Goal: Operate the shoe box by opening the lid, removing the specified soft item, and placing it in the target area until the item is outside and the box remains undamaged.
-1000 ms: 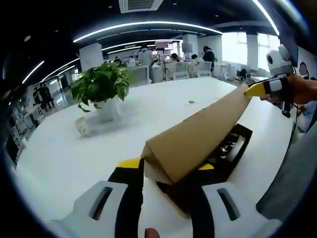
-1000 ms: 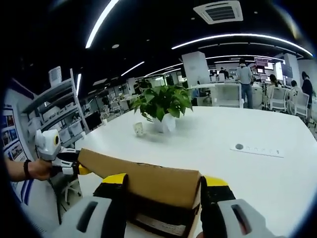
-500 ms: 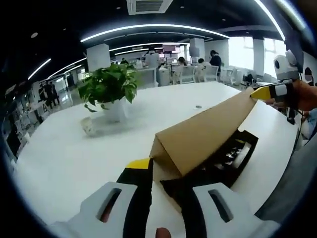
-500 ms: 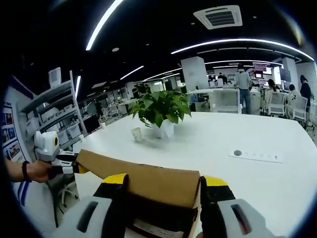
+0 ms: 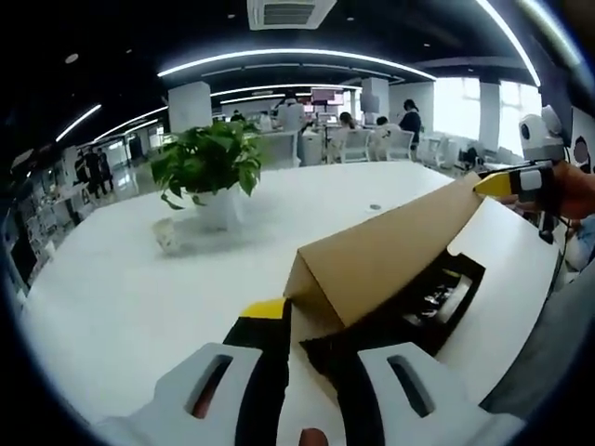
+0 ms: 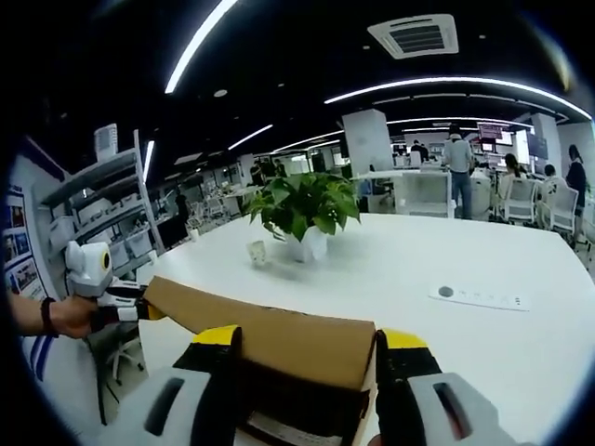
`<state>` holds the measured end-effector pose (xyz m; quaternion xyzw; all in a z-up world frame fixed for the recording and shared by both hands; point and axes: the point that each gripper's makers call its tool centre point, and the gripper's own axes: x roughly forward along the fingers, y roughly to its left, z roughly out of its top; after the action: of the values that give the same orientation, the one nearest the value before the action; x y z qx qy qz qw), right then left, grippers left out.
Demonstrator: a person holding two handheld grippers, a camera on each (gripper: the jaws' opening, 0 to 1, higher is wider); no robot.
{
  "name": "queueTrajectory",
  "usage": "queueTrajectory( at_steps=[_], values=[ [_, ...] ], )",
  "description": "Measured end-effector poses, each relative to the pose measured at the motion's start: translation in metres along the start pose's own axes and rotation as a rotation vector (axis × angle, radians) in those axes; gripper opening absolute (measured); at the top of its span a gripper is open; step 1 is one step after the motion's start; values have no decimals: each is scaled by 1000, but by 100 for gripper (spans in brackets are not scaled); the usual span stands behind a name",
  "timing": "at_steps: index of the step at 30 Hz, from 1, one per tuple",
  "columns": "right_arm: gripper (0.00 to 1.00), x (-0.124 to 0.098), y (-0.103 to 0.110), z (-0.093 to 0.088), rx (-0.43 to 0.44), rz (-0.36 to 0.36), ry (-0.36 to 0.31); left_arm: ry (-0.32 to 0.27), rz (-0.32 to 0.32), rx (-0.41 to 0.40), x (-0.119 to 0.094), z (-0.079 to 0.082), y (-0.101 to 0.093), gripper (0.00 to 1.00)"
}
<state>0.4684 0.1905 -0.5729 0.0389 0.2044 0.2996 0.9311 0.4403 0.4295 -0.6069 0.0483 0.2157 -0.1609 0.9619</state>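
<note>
Lid (image 5: 381, 255) is tipped up over the box (image 5: 437, 288) — each gripper (image 5: 311, 321) (image 6: 307, 339) pinches one end, fingers clamped on it.

Shoe box (image 5: 390, 255) on table (image 5: 112, 297), lid (image 6: 270, 339) raised; potted plant (image 5: 206, 167) behind it.

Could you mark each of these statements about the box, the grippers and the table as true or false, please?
1. The cardboard lid is raised above the box. True.
2. The lid is lying flat on the table. False: it is lifted at an angle, one gripper at each end.
3. A potted plant stands on the white table. True.
4. The right gripper is far from the lid. False: its jaws sit on either side of the lid's end.
5. The box is empty. False: dark contents show inside.
</note>
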Motion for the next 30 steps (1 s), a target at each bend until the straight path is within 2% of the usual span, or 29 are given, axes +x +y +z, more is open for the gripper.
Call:
queueTrajectory(
  at_steps=[13,22,25,27,30],
  values=[
    [55,-10,-6,-3,-41,-3,-2,-3,-10,-11,1,2,1,15],
    [56,-10,-8,-13,-49,-3,14,-11,-22,-49,4,7,6,14],
    [53,-2,-11,-17,-65,-14,32,-10,-24,-51,5,9,7,14],
    [51,4,-20,-22,-75,-48,59,-9,-25,-48,6,10,7,13],
    [45,9,-27,-24,-59,-71,65,-9,-27,-49,6,10,8,13]
  ],
)
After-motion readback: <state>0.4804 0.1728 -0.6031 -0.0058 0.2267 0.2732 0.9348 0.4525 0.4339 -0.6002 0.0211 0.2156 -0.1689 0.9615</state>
